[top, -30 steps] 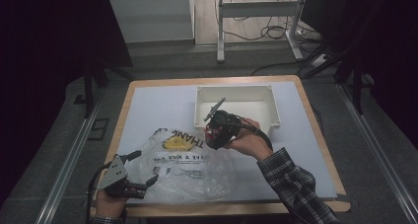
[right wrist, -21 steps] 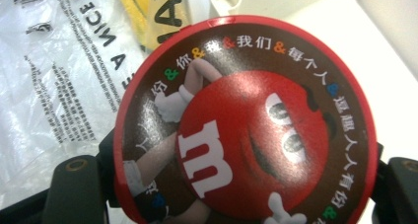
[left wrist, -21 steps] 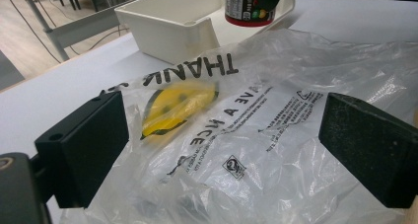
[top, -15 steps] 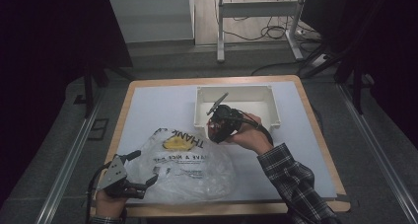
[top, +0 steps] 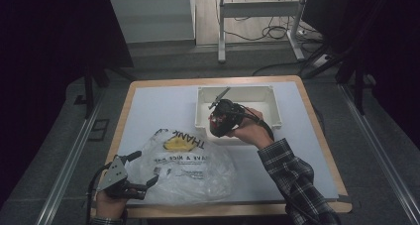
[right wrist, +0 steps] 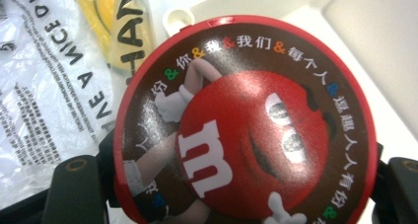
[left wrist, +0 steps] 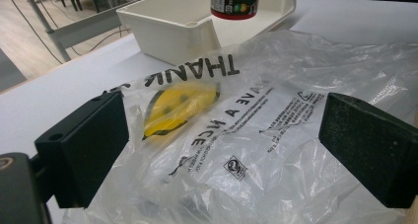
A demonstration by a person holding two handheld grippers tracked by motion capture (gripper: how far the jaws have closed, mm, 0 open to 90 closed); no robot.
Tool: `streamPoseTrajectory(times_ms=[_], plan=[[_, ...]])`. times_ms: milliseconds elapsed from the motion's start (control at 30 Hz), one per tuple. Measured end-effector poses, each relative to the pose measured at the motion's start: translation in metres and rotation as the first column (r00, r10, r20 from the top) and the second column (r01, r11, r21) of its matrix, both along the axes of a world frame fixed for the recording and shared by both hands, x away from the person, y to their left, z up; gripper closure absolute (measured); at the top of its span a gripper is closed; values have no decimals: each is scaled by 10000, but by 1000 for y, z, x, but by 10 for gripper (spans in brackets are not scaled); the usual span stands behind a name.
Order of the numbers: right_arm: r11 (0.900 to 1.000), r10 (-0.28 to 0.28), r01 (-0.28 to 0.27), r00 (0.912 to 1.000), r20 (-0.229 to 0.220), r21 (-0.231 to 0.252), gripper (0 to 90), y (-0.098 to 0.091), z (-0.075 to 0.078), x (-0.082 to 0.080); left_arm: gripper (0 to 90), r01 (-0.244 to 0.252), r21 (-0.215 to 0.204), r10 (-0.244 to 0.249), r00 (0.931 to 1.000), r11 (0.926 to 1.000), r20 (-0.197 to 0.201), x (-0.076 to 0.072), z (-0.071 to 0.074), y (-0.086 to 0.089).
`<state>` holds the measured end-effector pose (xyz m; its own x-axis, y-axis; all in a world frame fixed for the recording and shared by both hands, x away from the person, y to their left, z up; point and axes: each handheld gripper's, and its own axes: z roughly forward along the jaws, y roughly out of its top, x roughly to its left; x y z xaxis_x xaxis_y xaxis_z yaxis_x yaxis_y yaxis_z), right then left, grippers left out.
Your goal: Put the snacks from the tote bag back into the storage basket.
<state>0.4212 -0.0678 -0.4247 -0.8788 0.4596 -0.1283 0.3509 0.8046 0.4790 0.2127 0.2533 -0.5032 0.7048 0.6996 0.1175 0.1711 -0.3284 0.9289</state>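
Right, we're moving the candy tub [right wrist: 244, 120] from the plastic bag [top: 190, 163] into the white bin [top: 270, 103]. To do it well, we keep it level, clear the near wall, then lower straight to the floor before letting go. Our right gripper [top: 216, 126] has its jaws clamped on the tub's sides, lid facing its camera, and the tub hangs just over the bin's near rim, with the bag behind and below. Our left gripper [top: 148, 181] sits at the bag's near edge, jaws wide apart, with the film between them and neither jaw pressing on it. It could pin the bag if it drags.
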Motion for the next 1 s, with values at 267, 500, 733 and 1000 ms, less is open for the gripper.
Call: streamPoseTrajectory(times_ms=[267,500,733,1000], plan=[[10000,-71,72,9999,151,-37,253,8,-2,11,47,5,-47,-5,10000,10000,14,0,0,-1],[9999,-153,151,9998,139,81,254,16,-6,21,47,7,-55,-7,10000,10000,-6,0,0,-1],[9996,-203,201,9997,118,205,254,22,-11,34,47,2,-57,-2,10000,10000,-18,-1,0,-1],[9987,-392,387,9991,145,336,254,24,-16,46,47,25,1,-25,10000,10000,28,-1,0,-1]])
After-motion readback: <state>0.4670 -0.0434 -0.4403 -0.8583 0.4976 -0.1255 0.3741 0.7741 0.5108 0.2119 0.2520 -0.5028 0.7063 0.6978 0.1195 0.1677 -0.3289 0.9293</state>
